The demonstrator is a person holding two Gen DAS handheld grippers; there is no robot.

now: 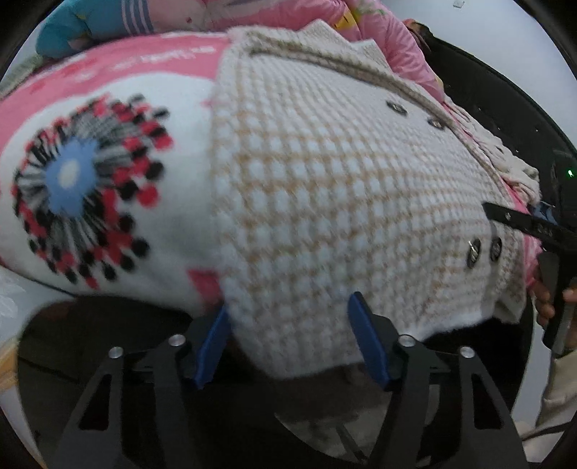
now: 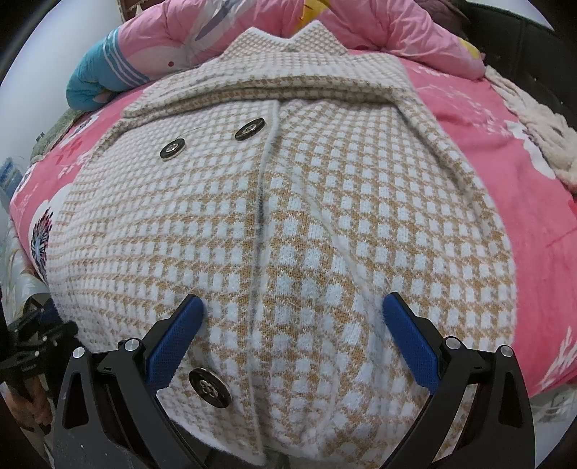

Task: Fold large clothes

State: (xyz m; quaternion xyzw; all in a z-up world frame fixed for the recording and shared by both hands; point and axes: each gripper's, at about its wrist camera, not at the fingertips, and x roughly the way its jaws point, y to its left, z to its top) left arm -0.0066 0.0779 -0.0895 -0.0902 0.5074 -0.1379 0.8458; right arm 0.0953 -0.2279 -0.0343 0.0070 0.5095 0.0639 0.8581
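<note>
The checked coat [image 2: 281,223] lies flat, front up, on a pink blanket [image 2: 505,151] spread over the bed, its collar toward the rumpled pink quilt [image 2: 360,29] at the far end.

On the left, the left gripper [image 1: 288,324] hangs at the coat's near hem, fingers apart with the hem between them, clamped on nothing.

Further right, the right gripper [image 2: 294,324] sits low over the hem near the front opening, fingers also spread wide, a large button [image 2: 210,388] just inside its left finger.

To fold well, I judge each claw should bite the hem fully, both layers, away from the buttons, then lift evenly so the edge stays straight.
</note>
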